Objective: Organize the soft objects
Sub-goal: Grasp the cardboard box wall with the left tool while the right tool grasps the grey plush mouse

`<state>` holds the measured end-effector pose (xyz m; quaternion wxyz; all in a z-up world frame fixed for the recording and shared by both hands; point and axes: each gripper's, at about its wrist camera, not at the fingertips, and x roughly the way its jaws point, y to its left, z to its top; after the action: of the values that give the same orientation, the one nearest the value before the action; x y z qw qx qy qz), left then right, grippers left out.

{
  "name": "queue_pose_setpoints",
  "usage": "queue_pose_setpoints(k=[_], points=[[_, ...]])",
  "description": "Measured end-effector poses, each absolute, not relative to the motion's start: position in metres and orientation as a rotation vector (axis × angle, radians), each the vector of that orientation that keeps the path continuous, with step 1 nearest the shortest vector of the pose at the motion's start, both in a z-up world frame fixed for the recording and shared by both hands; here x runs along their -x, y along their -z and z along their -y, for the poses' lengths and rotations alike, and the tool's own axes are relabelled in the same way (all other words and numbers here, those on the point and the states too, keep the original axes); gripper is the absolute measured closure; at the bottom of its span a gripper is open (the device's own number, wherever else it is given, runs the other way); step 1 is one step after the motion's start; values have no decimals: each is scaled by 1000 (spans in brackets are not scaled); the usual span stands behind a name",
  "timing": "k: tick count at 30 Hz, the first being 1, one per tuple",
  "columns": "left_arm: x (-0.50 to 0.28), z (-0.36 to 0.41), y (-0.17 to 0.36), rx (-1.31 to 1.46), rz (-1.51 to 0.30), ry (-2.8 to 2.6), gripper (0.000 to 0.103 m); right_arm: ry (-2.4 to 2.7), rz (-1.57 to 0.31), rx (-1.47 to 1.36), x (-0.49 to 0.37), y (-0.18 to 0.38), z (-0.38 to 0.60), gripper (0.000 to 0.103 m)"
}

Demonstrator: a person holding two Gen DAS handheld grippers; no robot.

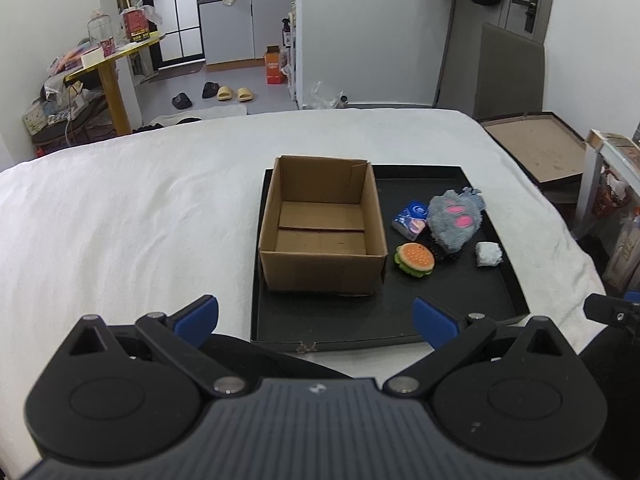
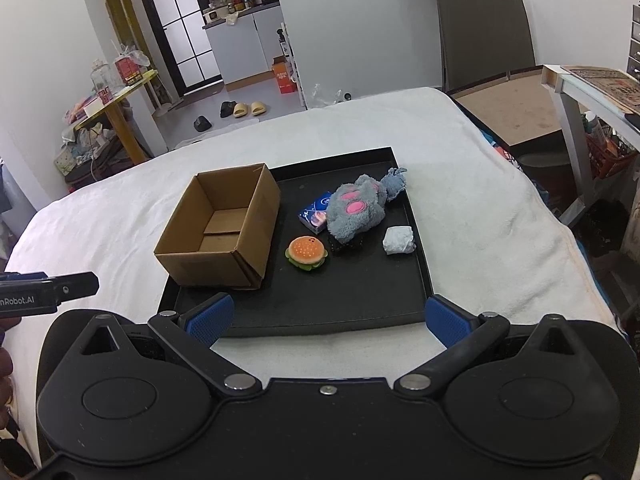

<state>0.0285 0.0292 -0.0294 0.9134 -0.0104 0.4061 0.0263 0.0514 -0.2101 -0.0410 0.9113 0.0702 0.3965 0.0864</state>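
Note:
A black tray (image 1: 472,304) (image 2: 360,300) lies on a white bed. An open cardboard box (image 1: 322,226) (image 2: 220,228) with nothing inside stands on the tray's left part. To its right lie a burger toy (image 1: 415,259) (image 2: 307,252), a grey plush with pink patches (image 1: 456,220) (image 2: 356,210), a blue tissue pack (image 1: 409,219) (image 2: 314,213) and a white crumpled wad (image 1: 489,254) (image 2: 398,240). A dark item sits partly hidden under the plush. My left gripper (image 1: 316,318) is open before the tray's near edge. My right gripper (image 2: 328,318) is open there too, holding nothing.
The white bed cover (image 1: 140,208) (image 2: 500,216) spreads around the tray. A brown board (image 1: 540,148) and a white shelf frame (image 2: 576,92) stand off the bed's right side. A yellow table (image 1: 116,56) with clutter is far left. Slippers (image 1: 232,94) lie on the floor.

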Motion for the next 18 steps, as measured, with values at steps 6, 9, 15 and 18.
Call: queue_pose_setpoints(k=[6, 9, 15, 18], points=[[-41, -29, 35, 12, -833, -71, 0, -184, -809, -183, -63, 50, 215, 0], [-49, -30, 39, 6, -828, -80, 0, -168, -773, -208, -69, 52, 220, 0], [-67, -39, 48, 36, -825, -119, 2, -188, -774, -245, -90, 60, 224, 0], [-76, -43, 51, 42, -825, -137, 3, -187, -783, -259, -103, 66, 225, 1]])
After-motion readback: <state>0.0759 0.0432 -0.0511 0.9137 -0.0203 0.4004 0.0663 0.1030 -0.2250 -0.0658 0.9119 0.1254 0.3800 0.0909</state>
